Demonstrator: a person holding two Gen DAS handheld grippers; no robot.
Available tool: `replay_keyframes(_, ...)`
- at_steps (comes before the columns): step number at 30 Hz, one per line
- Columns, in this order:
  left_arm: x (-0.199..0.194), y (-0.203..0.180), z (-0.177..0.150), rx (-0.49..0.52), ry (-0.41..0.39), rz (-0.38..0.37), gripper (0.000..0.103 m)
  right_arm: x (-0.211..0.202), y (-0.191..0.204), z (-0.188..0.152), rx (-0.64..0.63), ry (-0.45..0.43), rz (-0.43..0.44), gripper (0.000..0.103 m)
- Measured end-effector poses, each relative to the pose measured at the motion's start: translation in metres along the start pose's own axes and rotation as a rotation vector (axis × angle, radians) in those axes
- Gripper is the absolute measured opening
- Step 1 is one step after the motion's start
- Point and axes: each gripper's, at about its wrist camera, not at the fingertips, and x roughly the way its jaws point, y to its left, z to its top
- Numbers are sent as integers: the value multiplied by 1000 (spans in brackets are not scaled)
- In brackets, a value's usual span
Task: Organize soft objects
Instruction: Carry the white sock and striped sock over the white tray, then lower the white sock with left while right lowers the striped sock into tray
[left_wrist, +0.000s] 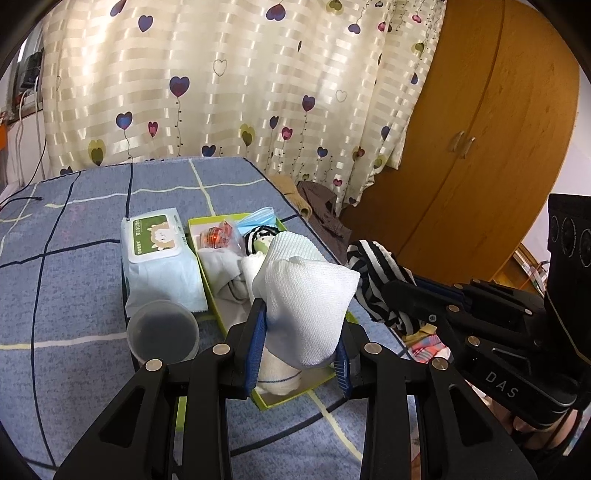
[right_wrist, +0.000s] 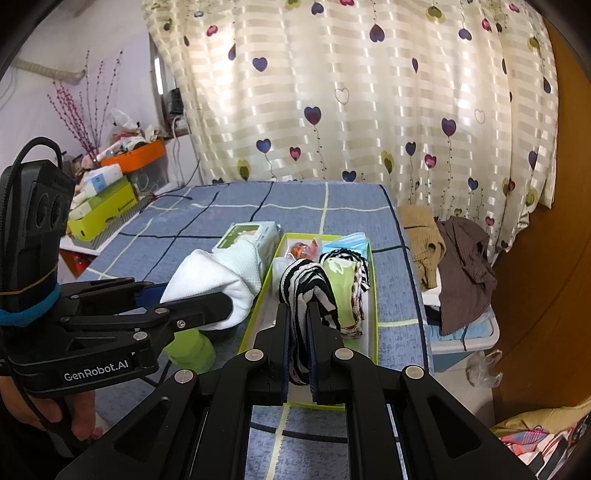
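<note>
Both tools are matte black linkages with round silver pivot pins and blue-padded fingers. The left gripper (right_wrist: 236, 306) reads "GenRobot.AI" in white, its black three-lens camera block bound by blue elastic and trailing a black cable. The right gripper (left_wrist: 373, 295) carries "DAS" lettering.

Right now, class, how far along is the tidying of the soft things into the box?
Done: the green box already holds a blue mask, a striped item and a pale cloth. In hand: the left gripper clamps a white sock above the box, and the right gripper is shut on a striped sock. Left: setting both socks inside; the wipes pack lies beside the box.
</note>
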Motion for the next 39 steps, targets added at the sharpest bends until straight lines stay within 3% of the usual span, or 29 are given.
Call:
replay_keyframes(16, 27, 15, 8, -32, 41, 22, 34, 37, -28, -3, 55, 62, 2, 8)
replay_keyframes(32, 47, 25, 10, -46, 79, 19, 34, 101, -42, -28, 89, 218, 16, 8)
replay_keyframes(39, 55, 23, 10, -37, 97, 11, 34, 110, -47, -36, 114, 242, 41, 11)
